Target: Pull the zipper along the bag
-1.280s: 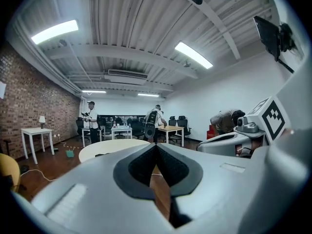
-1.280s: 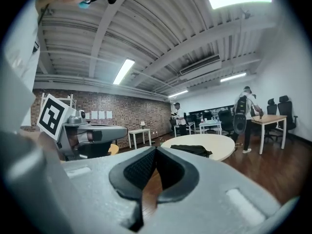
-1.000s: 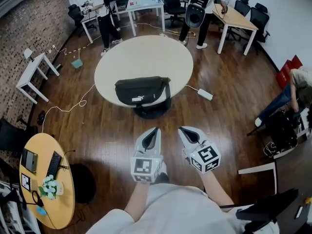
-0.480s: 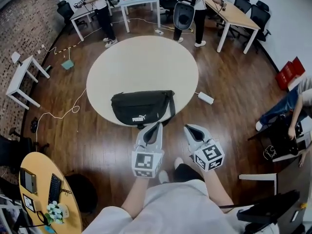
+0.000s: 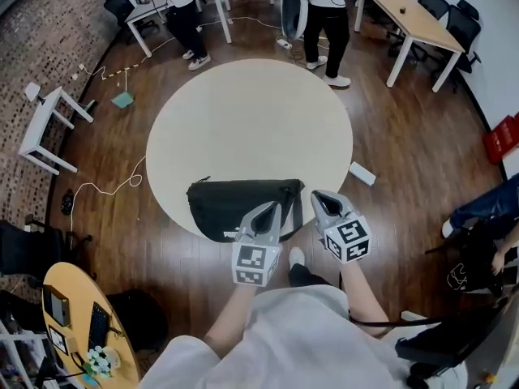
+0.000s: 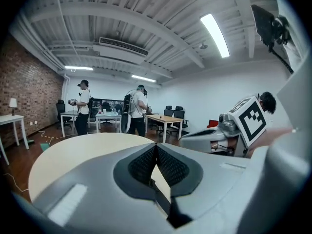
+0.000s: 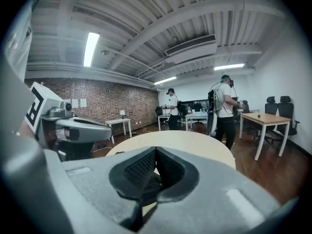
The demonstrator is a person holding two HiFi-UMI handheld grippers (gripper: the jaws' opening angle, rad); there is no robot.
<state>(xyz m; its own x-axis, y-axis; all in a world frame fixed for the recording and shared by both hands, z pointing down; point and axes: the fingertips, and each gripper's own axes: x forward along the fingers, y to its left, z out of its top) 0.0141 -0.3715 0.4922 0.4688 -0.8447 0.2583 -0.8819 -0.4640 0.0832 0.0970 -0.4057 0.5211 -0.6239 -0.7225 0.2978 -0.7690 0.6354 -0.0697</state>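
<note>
Round cream table (image 5: 243,112), near edge: black fabric bag (image 5: 227,205). Left gripper (image 5: 268,211) and right gripper (image 5: 318,198) closed on nothing. Likely the approach step; next, pinch the zipper pull.

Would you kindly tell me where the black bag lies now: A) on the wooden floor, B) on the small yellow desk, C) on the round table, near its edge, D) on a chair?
C: the black bag lies on the round table, at the edge nearest the person.

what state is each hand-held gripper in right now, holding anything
Left hand-held gripper: closed, jaws together, nothing held.
Right hand-held gripper: closed, jaws together, nothing held.
</note>
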